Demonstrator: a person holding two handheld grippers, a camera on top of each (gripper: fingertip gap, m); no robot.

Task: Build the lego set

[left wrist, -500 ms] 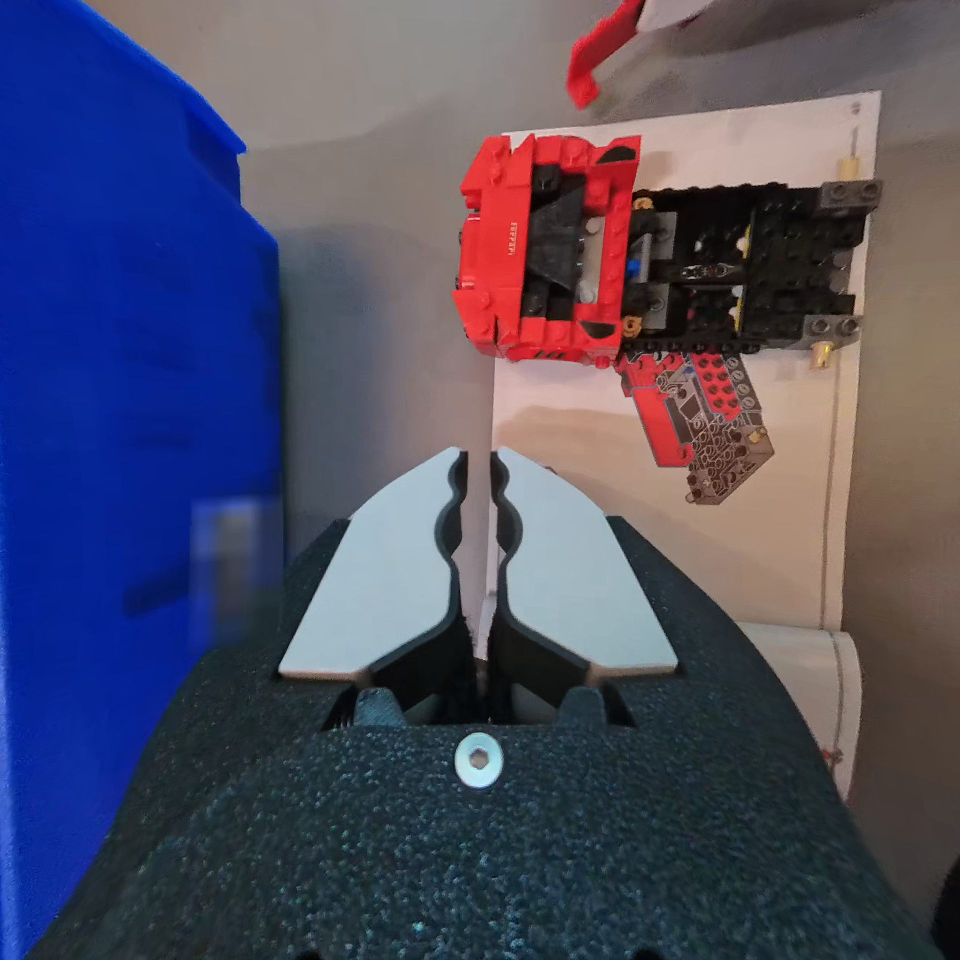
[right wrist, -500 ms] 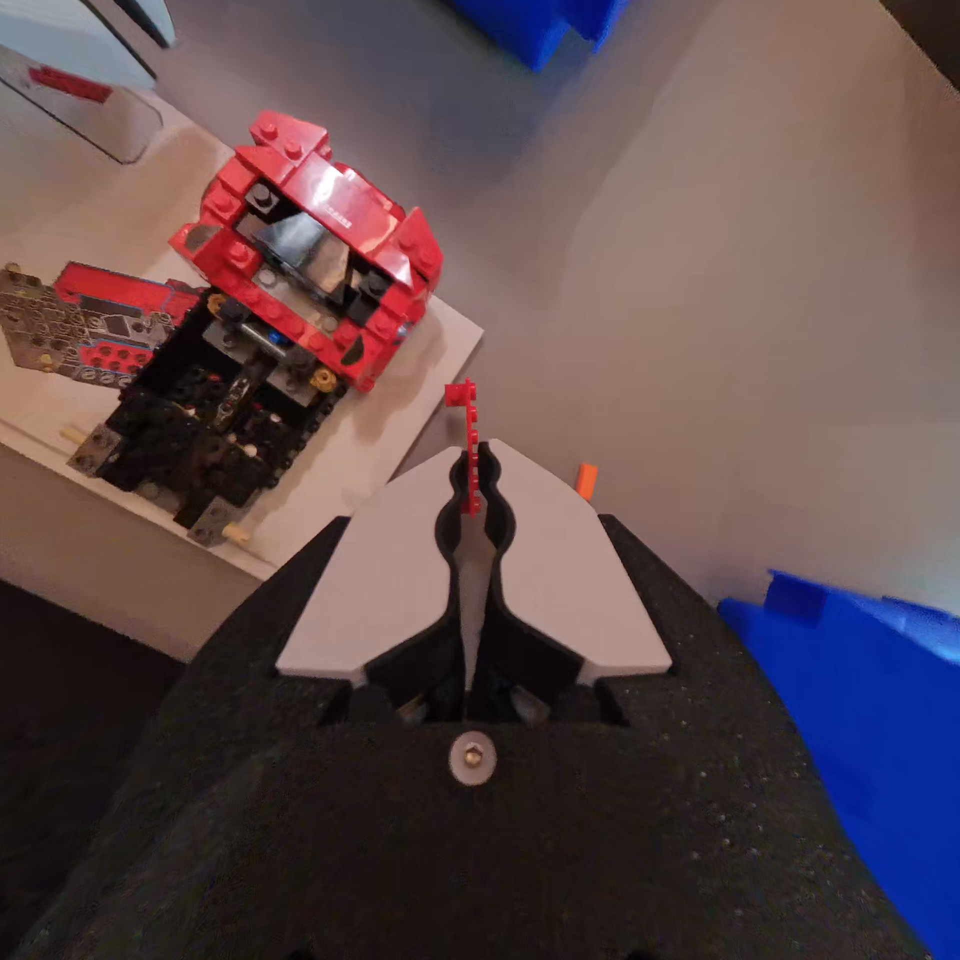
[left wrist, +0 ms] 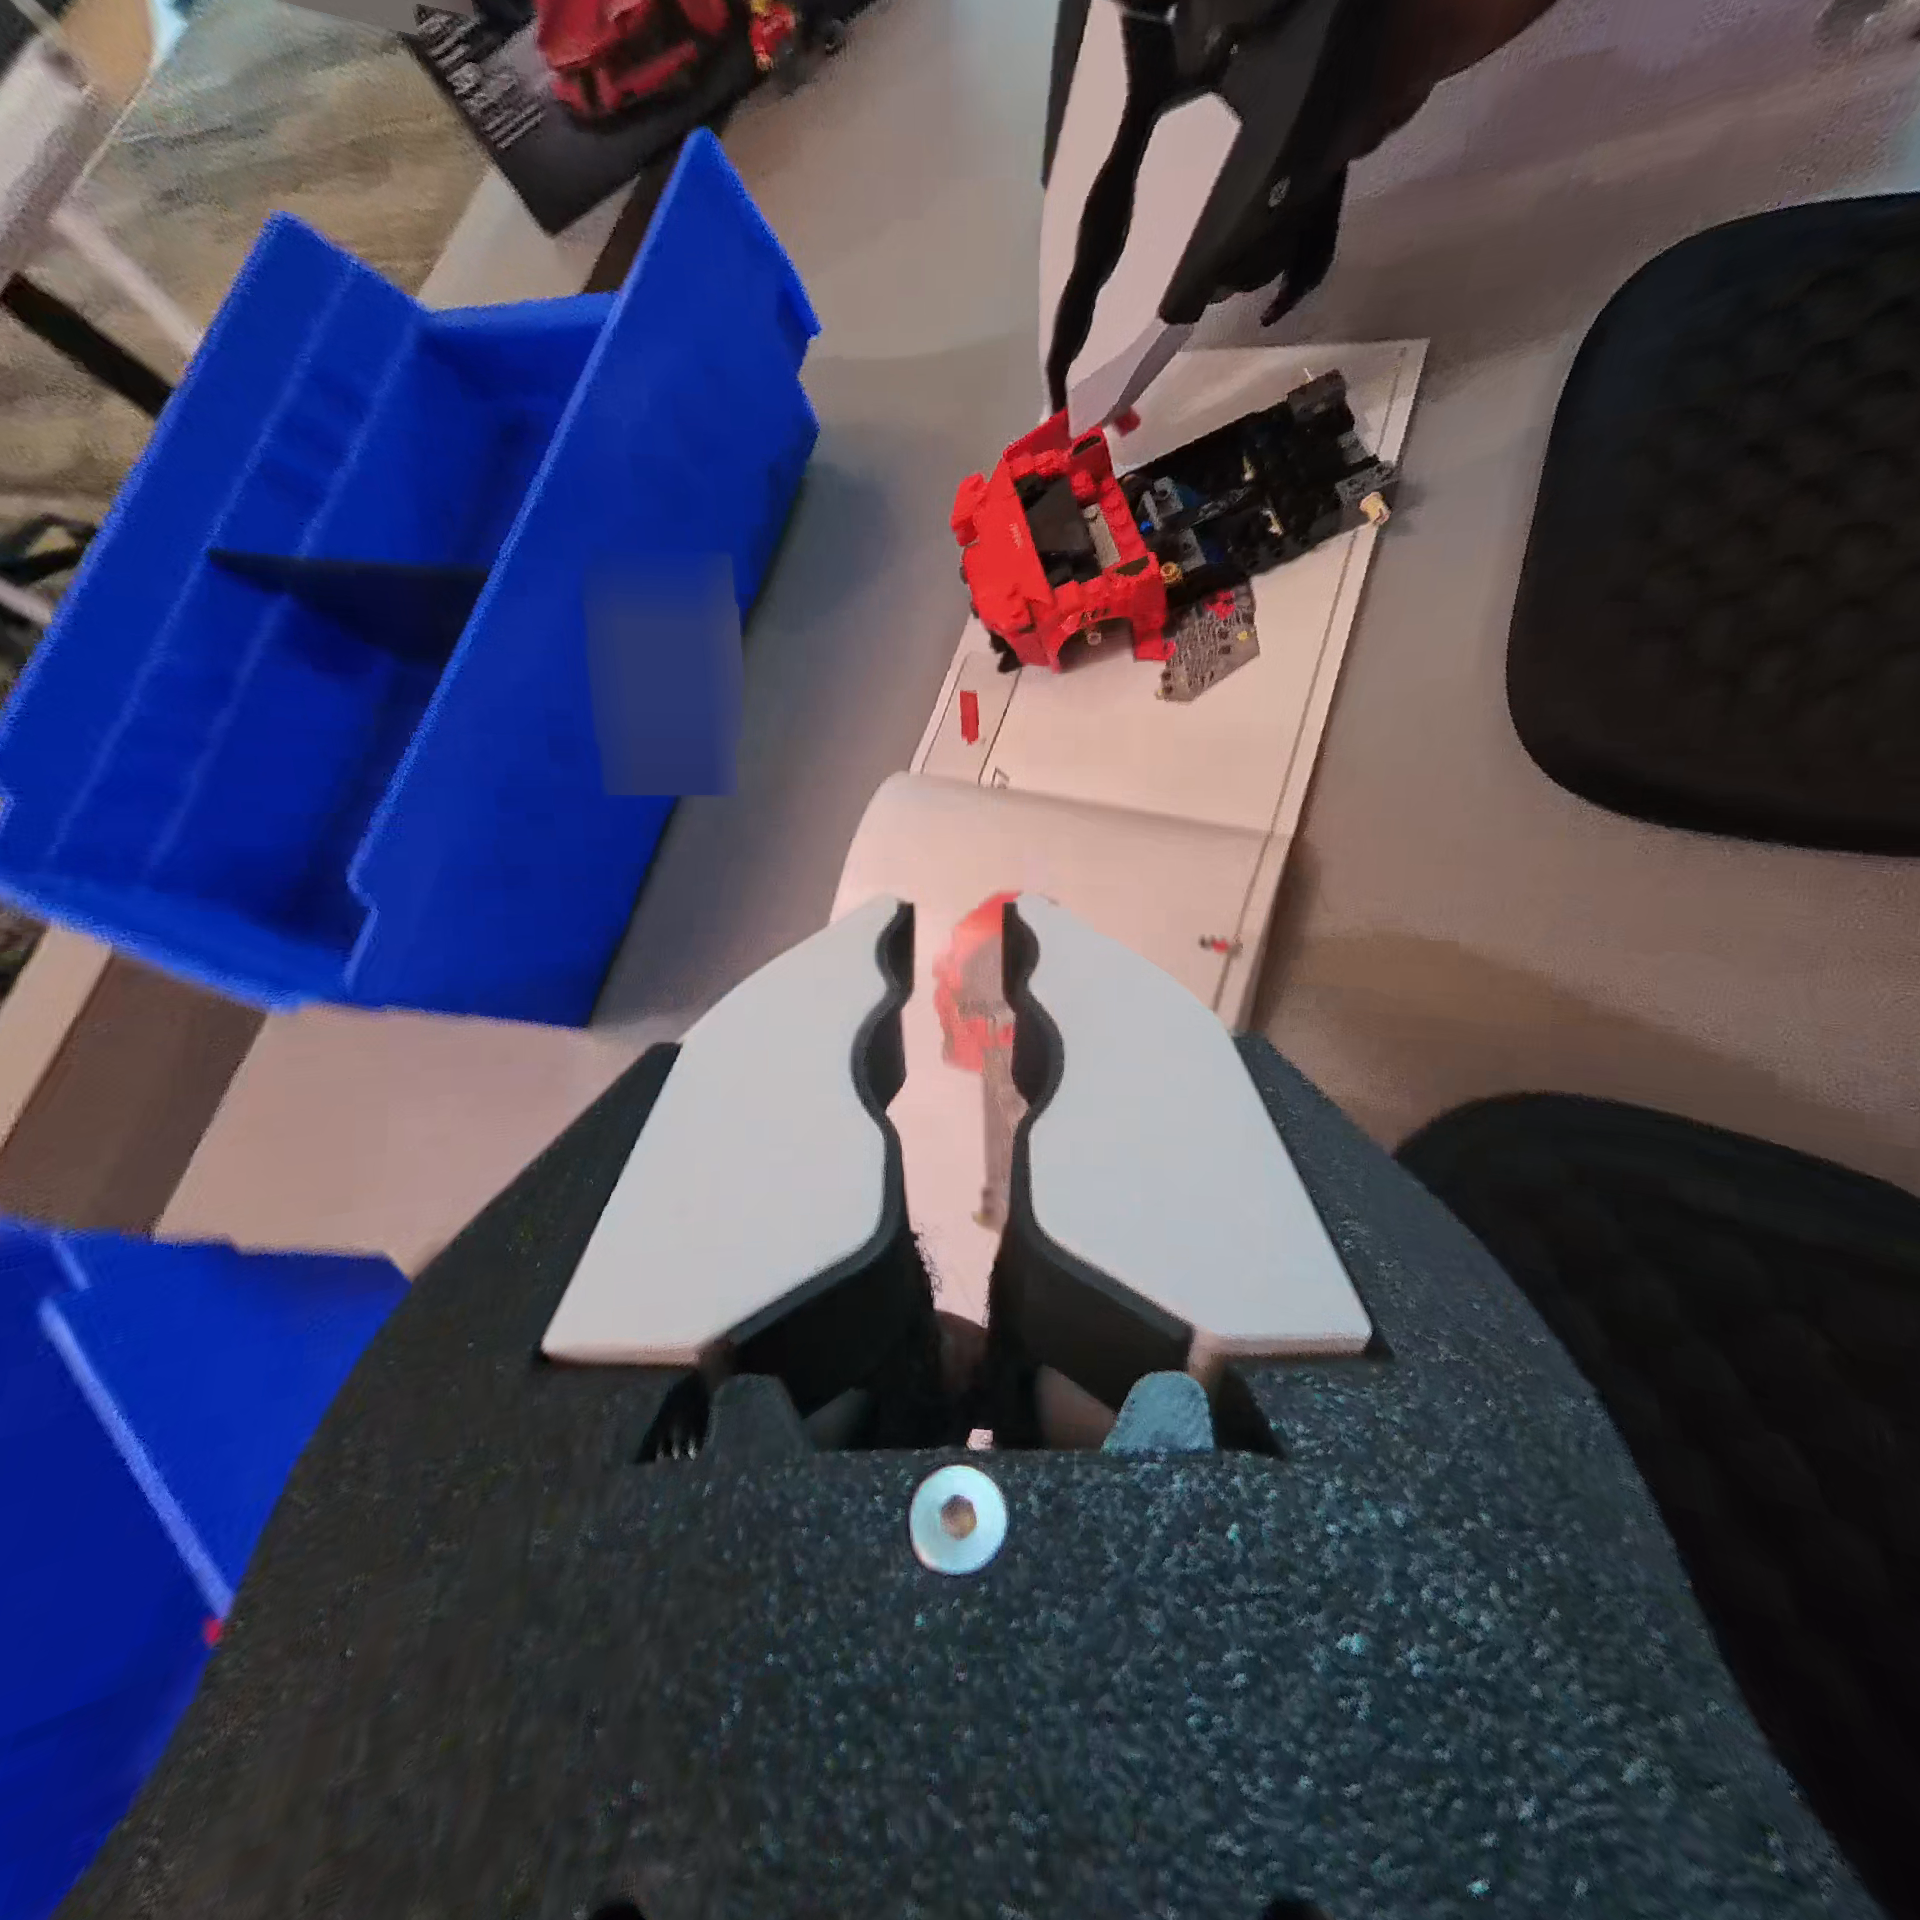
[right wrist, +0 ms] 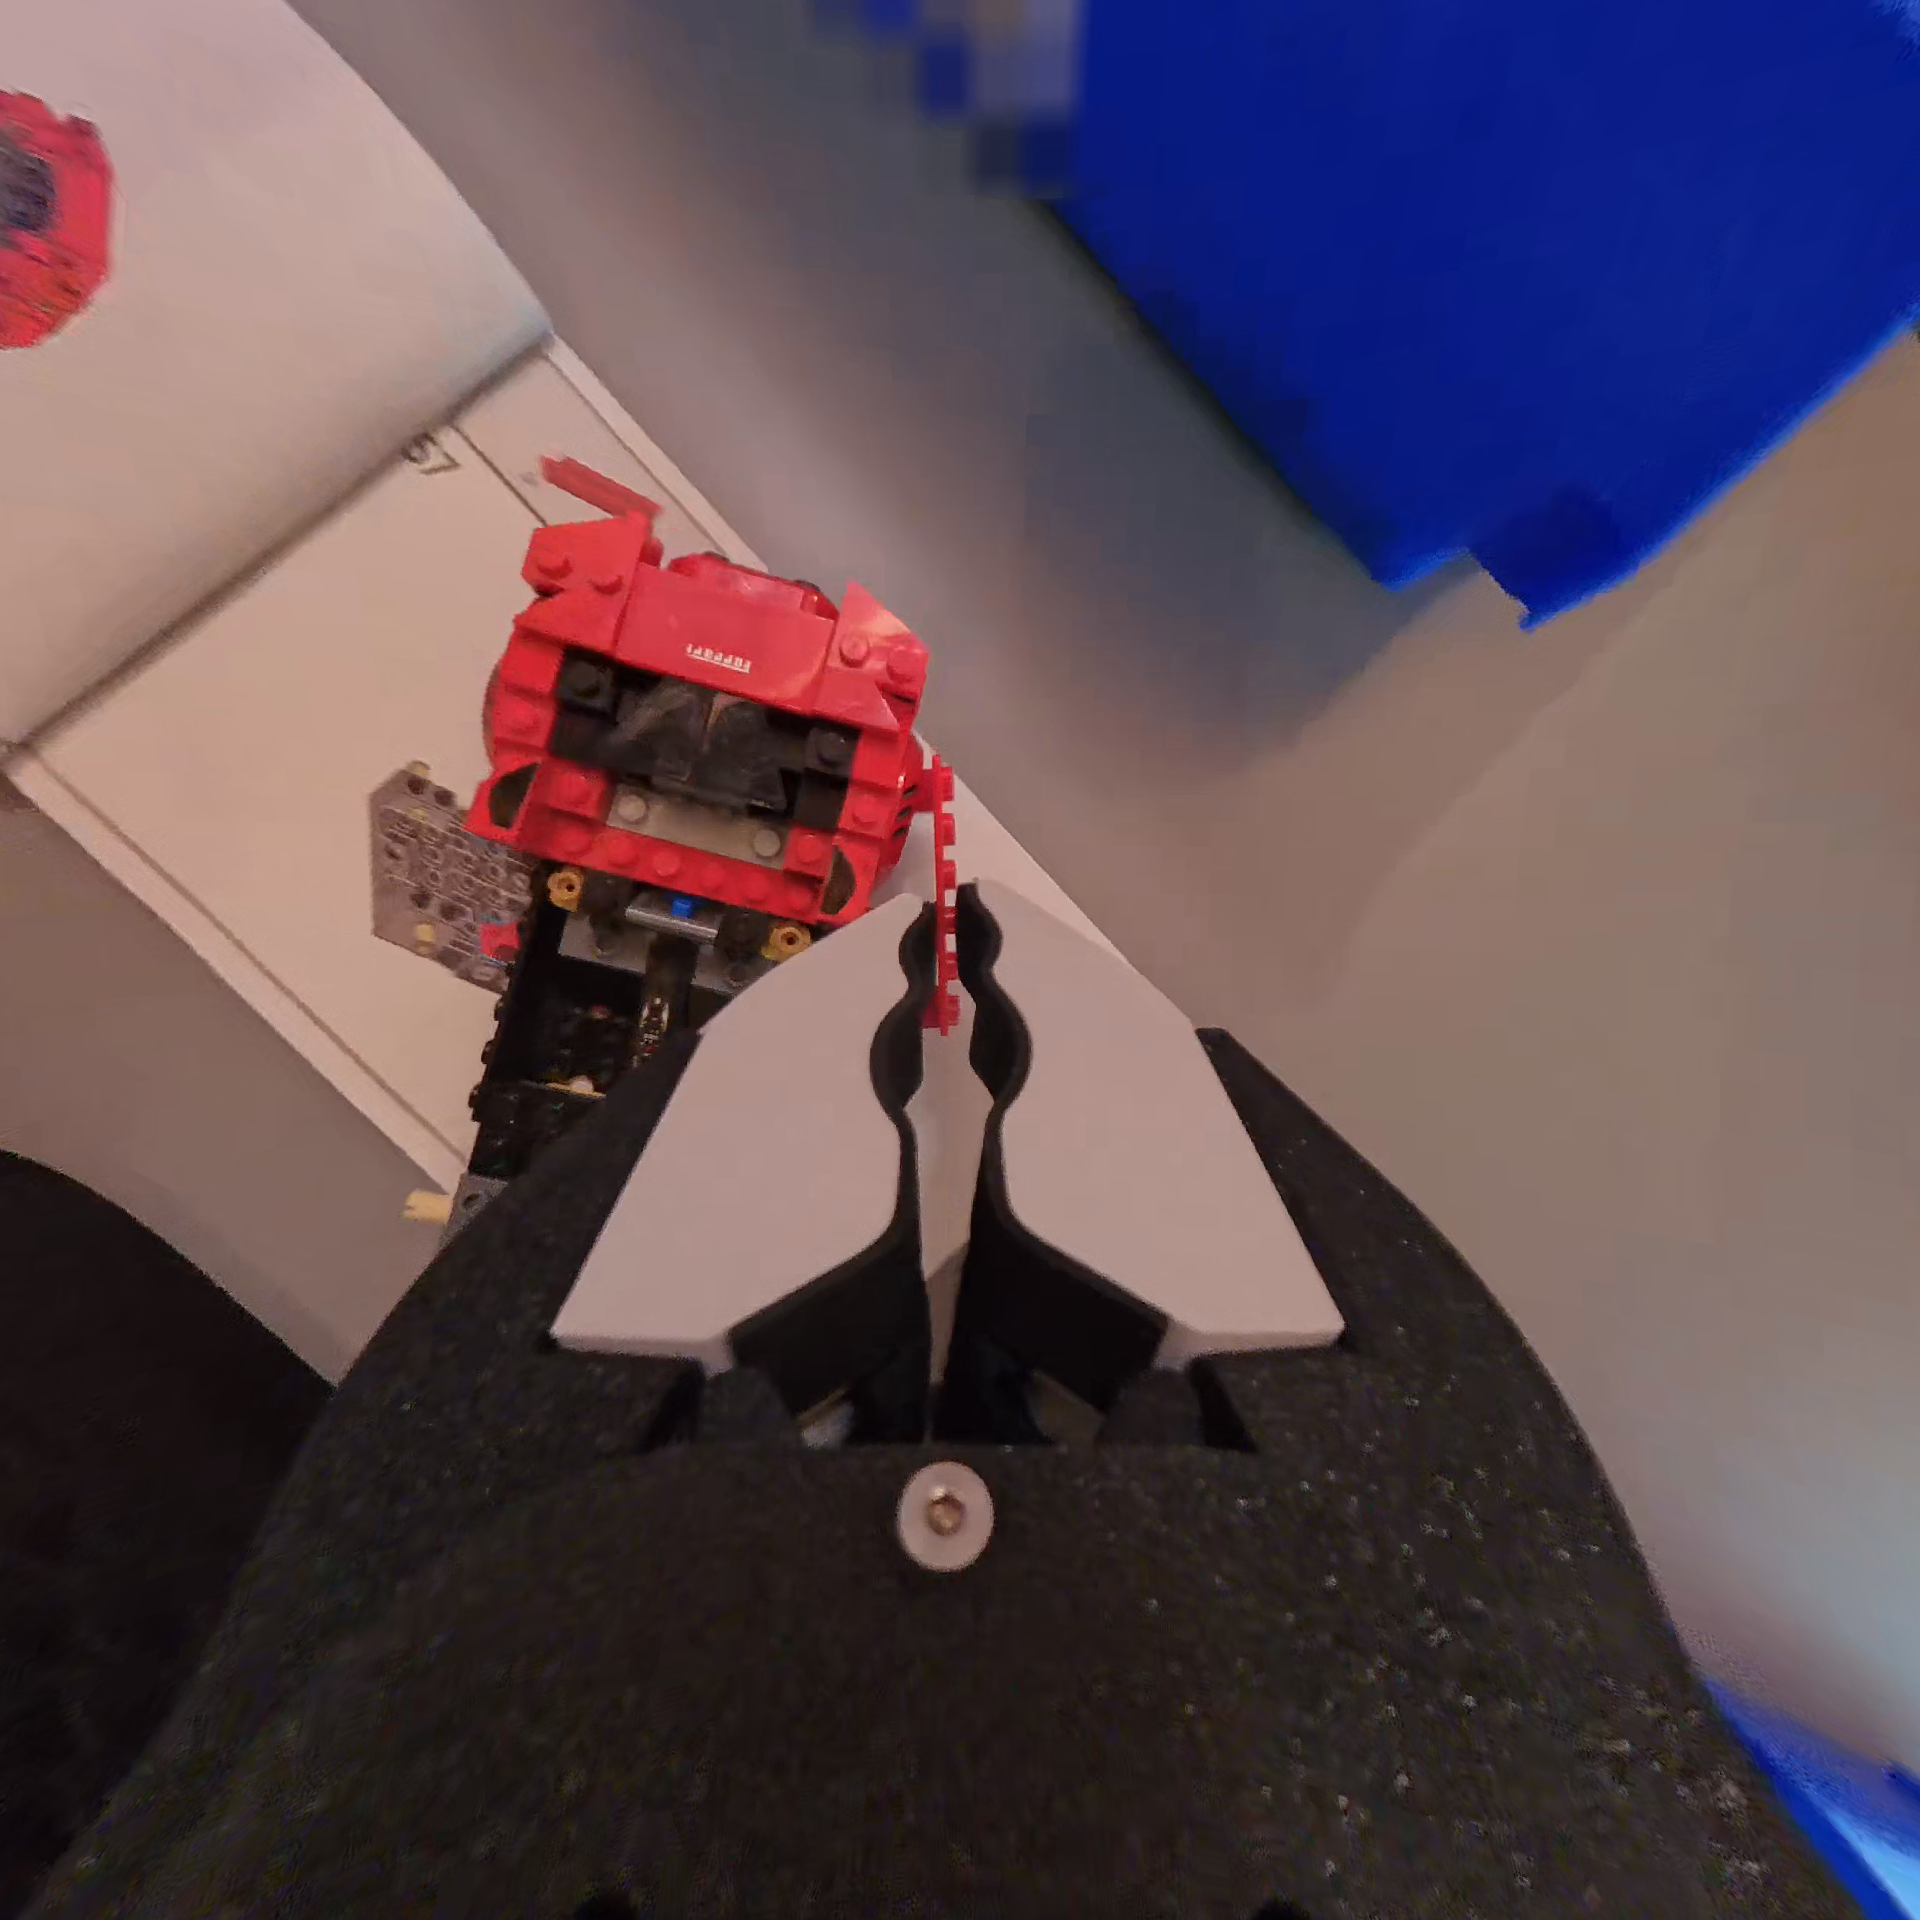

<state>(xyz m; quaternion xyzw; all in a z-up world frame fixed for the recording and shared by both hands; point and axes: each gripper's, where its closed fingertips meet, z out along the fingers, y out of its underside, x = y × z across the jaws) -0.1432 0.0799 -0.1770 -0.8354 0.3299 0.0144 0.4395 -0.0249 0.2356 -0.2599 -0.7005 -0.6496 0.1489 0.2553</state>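
Thin red plate pinched at the car's side, left gripper idle.

The left gripper [left wrist: 958, 925] hangs back at 6 o'clock of the booklet [left wrist: 1153, 727], its fingers [left wrist: 790, 1091] slightly apart with nothing between them; blue bins [left wrist: 436, 582] sit at 9 o'clock. The car [right wrist: 691, 748], red body on a black chassis, rests on the booklet on the desk [right wrist: 1455, 935]. At 3 o'clock of the body the right gripper [right wrist: 943, 914] has its fingers clamped on the plate [right wrist: 943, 883], held edge-on by its lower end. The plate looks light, stiff and slick, likely to twist; the car may shed parts, so press gently and brace the chassis.
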